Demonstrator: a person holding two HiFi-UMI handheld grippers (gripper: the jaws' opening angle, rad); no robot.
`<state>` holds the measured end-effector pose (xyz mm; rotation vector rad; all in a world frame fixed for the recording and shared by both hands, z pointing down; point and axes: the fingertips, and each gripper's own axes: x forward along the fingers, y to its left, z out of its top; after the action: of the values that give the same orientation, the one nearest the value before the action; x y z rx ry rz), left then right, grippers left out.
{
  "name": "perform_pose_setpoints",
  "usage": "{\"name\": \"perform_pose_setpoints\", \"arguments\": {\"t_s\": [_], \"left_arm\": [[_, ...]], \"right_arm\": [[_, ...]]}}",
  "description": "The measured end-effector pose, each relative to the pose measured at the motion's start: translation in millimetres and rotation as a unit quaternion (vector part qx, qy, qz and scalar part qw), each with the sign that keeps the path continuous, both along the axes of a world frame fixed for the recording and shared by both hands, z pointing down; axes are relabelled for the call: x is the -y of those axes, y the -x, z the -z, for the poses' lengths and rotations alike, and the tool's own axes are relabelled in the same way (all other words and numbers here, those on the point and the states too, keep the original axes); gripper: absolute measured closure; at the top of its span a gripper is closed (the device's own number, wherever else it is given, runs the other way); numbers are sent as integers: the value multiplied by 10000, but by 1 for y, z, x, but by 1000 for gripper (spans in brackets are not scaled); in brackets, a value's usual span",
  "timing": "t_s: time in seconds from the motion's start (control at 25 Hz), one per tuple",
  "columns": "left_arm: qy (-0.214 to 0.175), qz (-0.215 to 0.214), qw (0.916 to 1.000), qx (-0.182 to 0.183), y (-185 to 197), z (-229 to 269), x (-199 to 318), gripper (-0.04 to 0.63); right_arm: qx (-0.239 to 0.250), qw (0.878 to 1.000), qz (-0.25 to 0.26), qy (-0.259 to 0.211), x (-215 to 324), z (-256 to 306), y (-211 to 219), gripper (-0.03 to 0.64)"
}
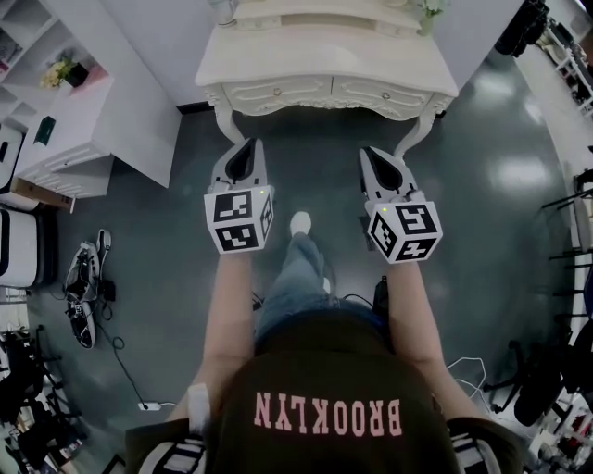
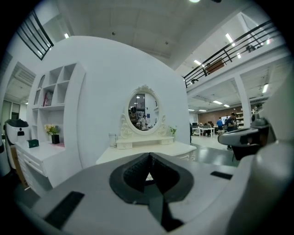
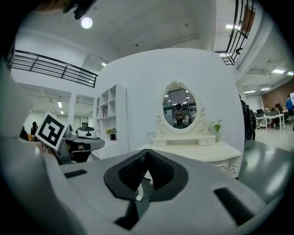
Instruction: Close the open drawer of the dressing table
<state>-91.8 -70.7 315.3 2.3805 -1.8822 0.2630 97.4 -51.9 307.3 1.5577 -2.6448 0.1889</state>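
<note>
Dressing table (image 1: pixel 324 57) lies crosswise, front toward the person; left tool (image 1: pixel 246 145) and right tool (image 1: pixel 369 152) pressed together.

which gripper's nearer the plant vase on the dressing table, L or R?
Right. The right gripper is in front of the dressing table's right half, the side where the vase stands; the left gripper is in front of the left half, farther across.

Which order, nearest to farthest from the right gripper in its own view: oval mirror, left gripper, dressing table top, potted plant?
1. left gripper, alongside at the left.
2. dressing table top, ahead beyond the right gripper.
3. oval mirror and potted plant, both at the table's back, the plant to the right; too close to call.
</note>
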Motion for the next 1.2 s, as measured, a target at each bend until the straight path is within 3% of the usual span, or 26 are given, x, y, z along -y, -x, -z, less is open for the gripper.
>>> {"name": "perform_pose_setpoints", "arguments": {"t_s": [0.52, 1.2], "left_arm": [[-363, 206, 9989, -191, 19, 23, -46, 591], [-623, 68, 9980, -101, 21, 47, -31, 591]], "right_arm": [[40, 9998, 46, -210, -37, 16, 4, 621], [-46, 9987, 43, -512, -22, 35, 12, 621]]}}
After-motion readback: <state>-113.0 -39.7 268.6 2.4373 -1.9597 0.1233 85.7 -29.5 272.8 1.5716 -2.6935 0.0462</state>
